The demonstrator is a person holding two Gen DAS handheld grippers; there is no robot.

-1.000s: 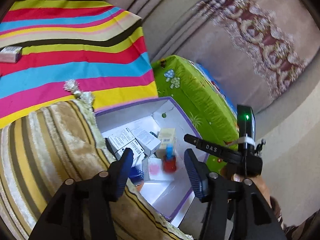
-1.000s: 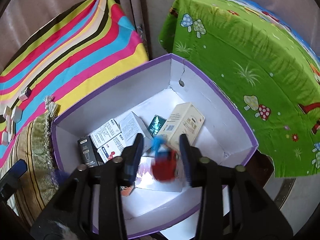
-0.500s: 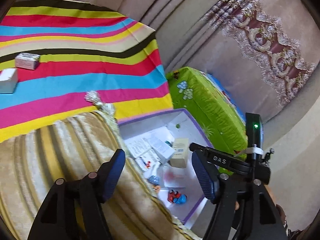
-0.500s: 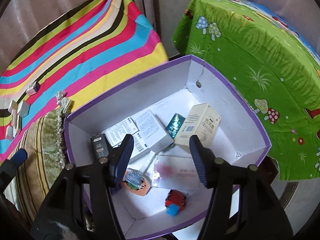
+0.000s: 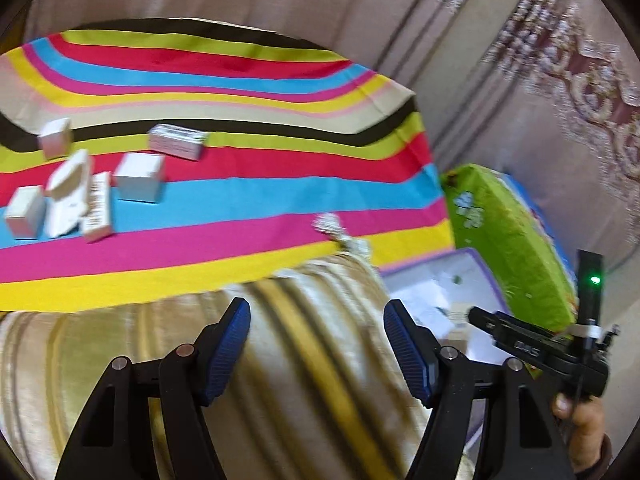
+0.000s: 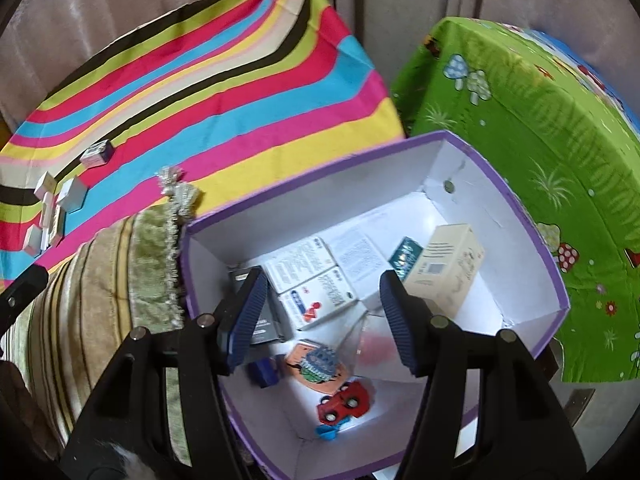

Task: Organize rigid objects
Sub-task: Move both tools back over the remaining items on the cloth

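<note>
Boxes lie scattered on the striped cloth. Beside it, a purple-rimmed bin holds cartons and a red toy car. Left tool and right tool are spread, empty. Curtains hang behind.

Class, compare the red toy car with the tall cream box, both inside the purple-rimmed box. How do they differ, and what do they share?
The red toy car is bright red; the cream box is pale with print on it. The car has a rounded body and wheels; the cream box is a plain, flat-sided block. The car lies near the front wall; the cream box sits by the right wall. Both rest loose inside the purple-rimmed box.
</note>
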